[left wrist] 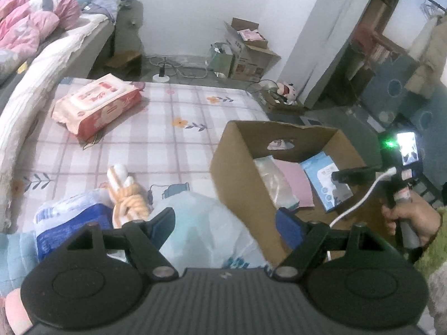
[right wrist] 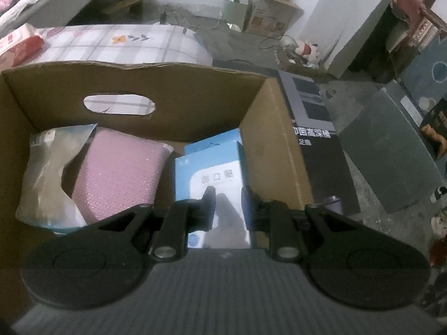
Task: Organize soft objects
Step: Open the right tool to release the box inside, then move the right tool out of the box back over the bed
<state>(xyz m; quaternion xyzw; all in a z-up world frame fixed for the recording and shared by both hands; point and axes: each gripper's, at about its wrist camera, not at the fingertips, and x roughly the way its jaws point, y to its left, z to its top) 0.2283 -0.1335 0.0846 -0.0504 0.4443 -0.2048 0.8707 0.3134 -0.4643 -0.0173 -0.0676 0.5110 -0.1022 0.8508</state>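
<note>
My left gripper is closed wide on a pale blue plastic pack, which fills the gap between its fingers beside the open cardboard box. On the plaid bed sheet lie a pink-red wipes pack, an orange-and-white striped soft toy and a blue-and-white pack. My right gripper hangs shut and empty inside the cardboard box, over a blue-and-white carton. A pink pack and a greyish plastic pack also lie in there. The left wrist view shows the right gripper in a hand.
A pink quilt lies on a second bed at the left. On the floor are cartons, cables, a plush toy, a black printed box beside the cardboard box, and a grey slab.
</note>
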